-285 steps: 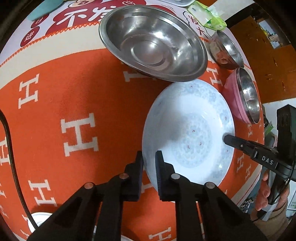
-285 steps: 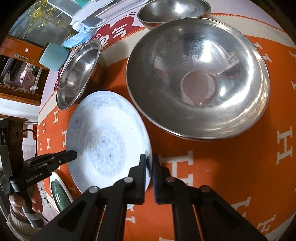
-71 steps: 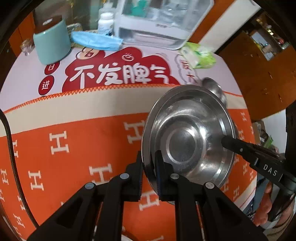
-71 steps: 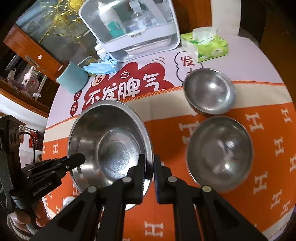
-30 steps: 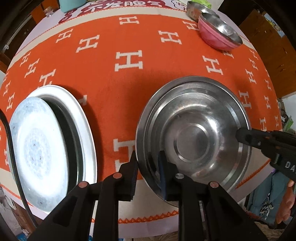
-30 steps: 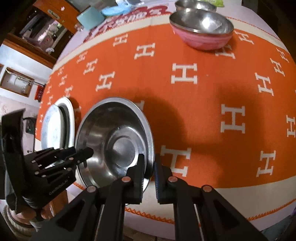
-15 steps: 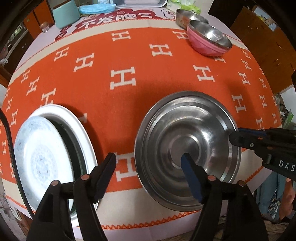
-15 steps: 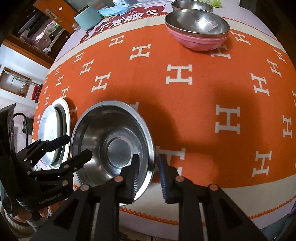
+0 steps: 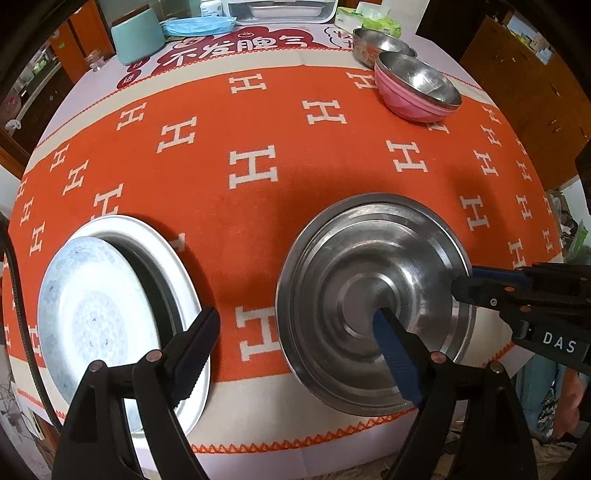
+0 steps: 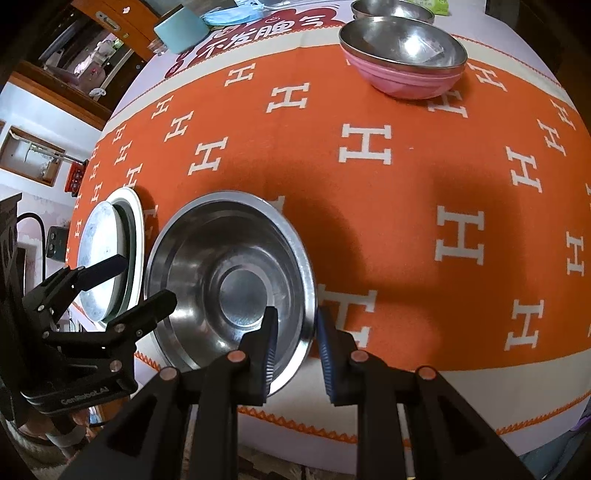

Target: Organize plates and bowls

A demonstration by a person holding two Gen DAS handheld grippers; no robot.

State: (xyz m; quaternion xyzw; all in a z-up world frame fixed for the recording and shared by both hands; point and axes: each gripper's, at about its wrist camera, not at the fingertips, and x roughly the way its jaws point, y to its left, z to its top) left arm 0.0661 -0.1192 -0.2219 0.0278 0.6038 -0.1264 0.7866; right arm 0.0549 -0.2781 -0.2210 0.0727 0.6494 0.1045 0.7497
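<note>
A large steel bowl rests on the orange cloth near the table's front edge. My left gripper straddles the bowl's left rim with its jaws opening wide, and neither pad touches the rim. My right gripper stands slightly open over the right rim, one finger inside the bowl and one outside, clear of the metal. To the left, a blue-patterned white plate lies in a white oval dish.
At the back right, a pink bowl with a steel inside sits in front of a small steel bowl. A teal cup, a tissue pack and a white tray stand at the far edge.
Both grippers have let go of the steel bowl's rim. The left jaws spread wide, the right ones only a little. The bowl stays where it was set down.
</note>
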